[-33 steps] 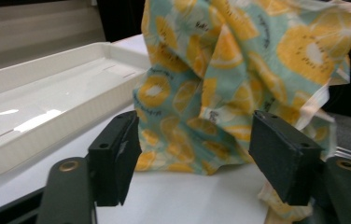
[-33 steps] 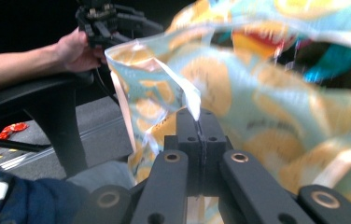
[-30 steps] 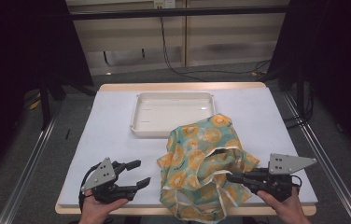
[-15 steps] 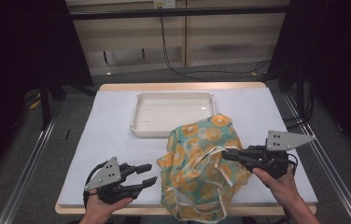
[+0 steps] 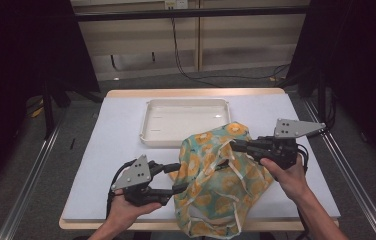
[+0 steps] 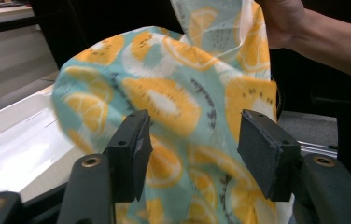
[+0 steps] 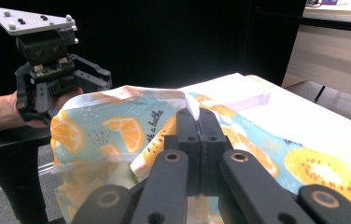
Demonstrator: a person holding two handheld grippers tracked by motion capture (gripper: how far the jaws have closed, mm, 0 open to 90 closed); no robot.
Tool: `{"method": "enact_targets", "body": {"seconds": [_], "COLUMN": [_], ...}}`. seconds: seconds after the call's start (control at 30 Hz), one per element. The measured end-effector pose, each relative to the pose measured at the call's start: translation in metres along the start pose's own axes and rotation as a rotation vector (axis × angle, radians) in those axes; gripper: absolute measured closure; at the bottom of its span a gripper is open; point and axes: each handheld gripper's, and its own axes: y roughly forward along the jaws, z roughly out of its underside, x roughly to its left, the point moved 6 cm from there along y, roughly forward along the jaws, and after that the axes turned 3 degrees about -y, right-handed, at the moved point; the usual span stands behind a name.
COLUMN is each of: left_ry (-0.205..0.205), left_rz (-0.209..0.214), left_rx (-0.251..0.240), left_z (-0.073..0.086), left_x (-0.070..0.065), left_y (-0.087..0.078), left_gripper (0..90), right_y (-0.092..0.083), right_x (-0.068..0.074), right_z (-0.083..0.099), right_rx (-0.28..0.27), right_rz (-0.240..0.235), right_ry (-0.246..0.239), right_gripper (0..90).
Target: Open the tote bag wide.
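The right gripper (image 5: 236,146) is clamped on a white edge strip of the fruit-print cloth (image 5: 216,180), lifting that side off the white table (image 5: 116,150). The left gripper (image 5: 178,177) stands with jaws apart against the cloth's near-left edge, having just been opening, nothing pinched. The cloth is gathered, not spread or folded; the cream tray (image 5: 148,135) beyond is bare. Against a second ago, both grippers have risen and the cloth stands taller.

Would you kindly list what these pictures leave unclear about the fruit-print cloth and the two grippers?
- High view: the fruit-print cloth hangs over the table edge, cut off by the frame.
- High view: the right gripper fingers are buried in folds.
- Left gripper view: the left gripper stands open; whether cloth touches its fingers is unclear.
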Motion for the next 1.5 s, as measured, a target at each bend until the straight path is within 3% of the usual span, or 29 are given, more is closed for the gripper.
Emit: {"method": "enact_targets", "body": {"seconds": [0.13,0.47,0.57,0.6,0.7,0.73,0.77,0.83,0.87,0.9,1.0,1.07,1.13,1.17,1.23,1.5], "left_ry": [-0.005,0.015,0.030,0.038,0.037,0.027,0.019,0.011,0.011,-0.015,-0.040,-0.056,-0.078,-0.078,-0.090,-0.127], "left_rz": [0.034,0.077,0.060,0.072,0.066,0.071,0.048,0.065,0.065,0.062,0.079,0.064,0.054,0.054,0.052,0.004], "left_rx": [-0.012,-0.033,-0.022,-0.036,-0.012,-0.012,-0.003,-0.010,-0.010,-0.014,-0.032,-0.032,-0.025,-0.025,-0.038,-0.039], "left_z": [-0.009,-0.023,-0.025,-0.026,-0.025,-0.025,-0.024,-0.024,-0.024,-0.024,-0.026,-0.026,-0.025,-0.025,-0.025,-0.029], "left_x": [-0.001,-0.014,-0.015,-0.015,-0.013,-0.012,-0.005,0.001,0.001,0.004,0.012,0.017,0.024,0.024,0.028,0.046], "left_y": [0.012,0.017,0.023,0.025,0.034,0.036,0.039,0.038,0.038,0.036,0.033,0.031,0.031,0.031,0.031,0.028], "left_gripper": [38.6,33.1,26.5,26.5,26.7,31.8,48.8,71.4,81.0,87.6,90.0,90.0,90.0,90.0,90.0,90.0], "right_y": [0.008,0.017,0.023,0.023,0.028,0.029,0.031,0.033,0.033,0.031,0.029,0.026,0.017,0.017,0.005,-0.029], "right_x": [-0.004,-0.021,-0.026,-0.026,-0.025,-0.025,-0.024,-0.024,-0.024,-0.023,-0.024,-0.024,-0.023,-0.023,-0.021,-0.012], "right_z": [-0.009,-0.018,-0.023,-0.023,-0.027,-0.028,-0.028,-0.025,-0.025,-0.020,-0.013,-0.007,0.001,0.001,0.005,0.012], "right_rx": [-0.004,-0.007,-0.010,-0.010,-0.009,-0.010,-0.008,-0.004,-0.004,0.001,0.007,0.008,0.003,0.003,-0.008,-0.022], "right_rz": [0.001,0.035,0.038,0.038,0.039,0.039,0.032,0.027,0.027,0.026,0.029,0.031,0.045,0.045,0.076,0.111], "right_ry": [-0.010,0.000,0.002,0.002,-0.004,-0.009,-0.009,-0.010,-0.010,-0.001,0.006,0.017,0.030,0.030,0.041,0.047], "right_gripper": [90.0,90.0,90.0,90.0,90.0,90.0,90.0,89.9,89.9,89.8,88.9,83.8,72.5,72.5,60.0,45.6]}}
